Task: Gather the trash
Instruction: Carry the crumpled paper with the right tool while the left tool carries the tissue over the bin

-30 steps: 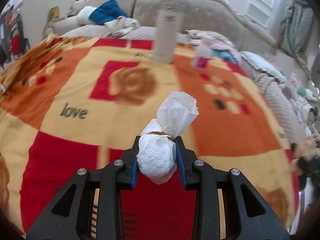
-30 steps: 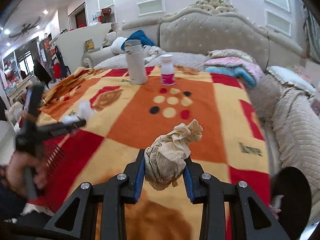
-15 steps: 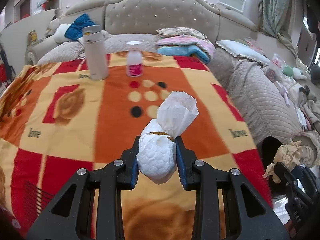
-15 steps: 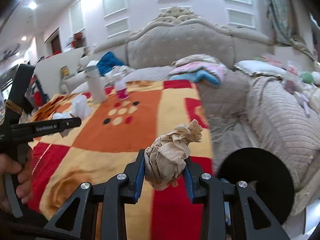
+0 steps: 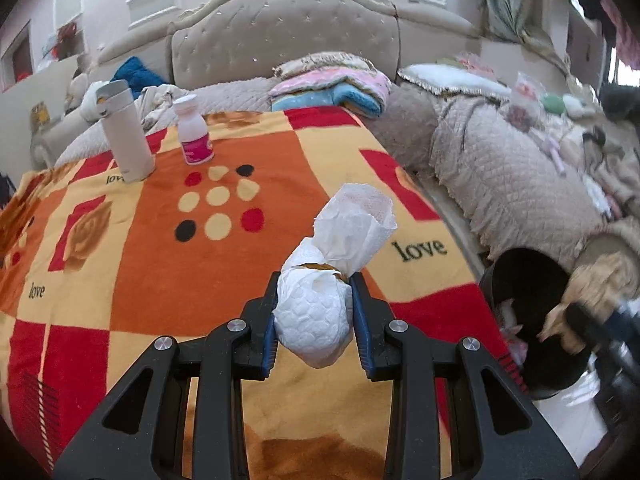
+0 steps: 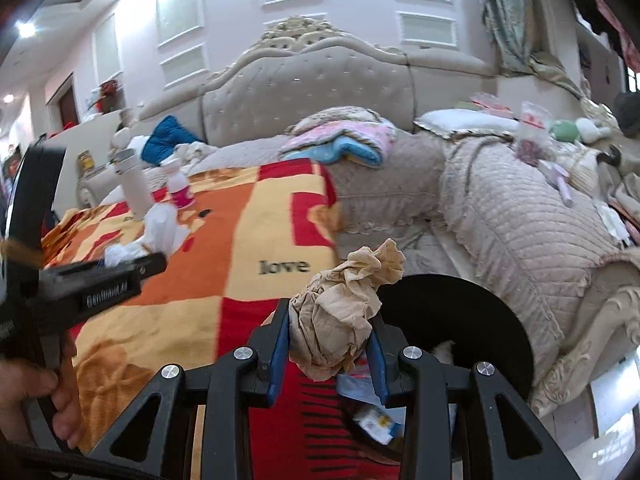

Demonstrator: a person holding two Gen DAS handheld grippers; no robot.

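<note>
A white tissue wad [image 5: 316, 320] is clamped between the blue-padded fingers of the left gripper [image 5: 316, 322], its twisted upper end flaring out above and beyond the fingertips. The wad is held in the air over the near part of the red, orange and yellow blanket [image 5: 160, 248], to the left of the black trash bin [image 5: 524, 280]. A crumpled tan paper wad [image 6: 340, 320] is pinched in the same way by the right gripper [image 6: 330, 346], its twisted tip sticking up past the fingertips. This wad is held just left of the bin's dark rim [image 6: 508, 320], at the blanket's edge; whether it is over the opening cannot be told. Some scraps can be seen inside the bin. On the far side of the blanket from the bin, a white flask [image 5: 126, 136] and a small pink-labelled bottle [image 5: 194, 132] stand upright beside each other.
</note>
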